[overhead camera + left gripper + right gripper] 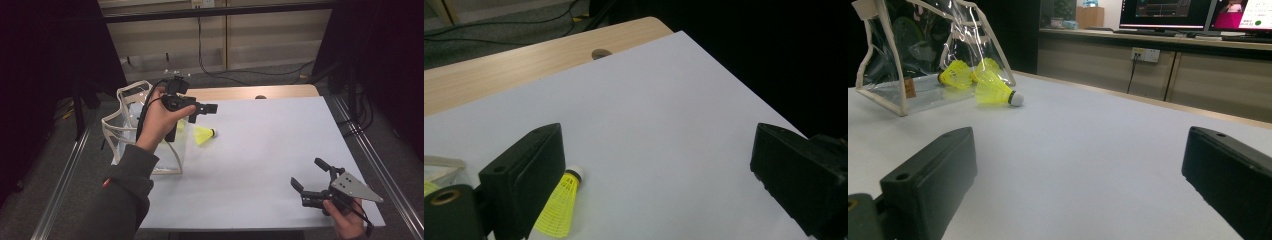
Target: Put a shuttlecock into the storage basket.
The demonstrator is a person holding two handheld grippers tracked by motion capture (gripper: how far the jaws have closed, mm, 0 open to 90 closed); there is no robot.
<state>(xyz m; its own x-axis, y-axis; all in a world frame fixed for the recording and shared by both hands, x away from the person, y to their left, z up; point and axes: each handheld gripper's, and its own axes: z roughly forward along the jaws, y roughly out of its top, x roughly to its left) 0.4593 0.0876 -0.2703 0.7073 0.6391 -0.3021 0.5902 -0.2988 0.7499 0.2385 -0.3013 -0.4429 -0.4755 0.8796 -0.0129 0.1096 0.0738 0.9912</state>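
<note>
Left gripper: we hold it raised over the white table sheet, jaws spread wide, gripping nothing.
Right gripper: we keep it low at the near right corner, jaws apart and empty.
Yellow feathered shuttlecock with white cork tip: lies on its side, just beside the clear plastic pouch with cream trim.
Pouch: we see more yellow shuttlecocks inside.

- A yellow shuttlecock with a white cork tip lay on its side on the white surface, just beside the clear pouch.
- The pouch stood open, holding more yellow shuttlecocks.
</note>
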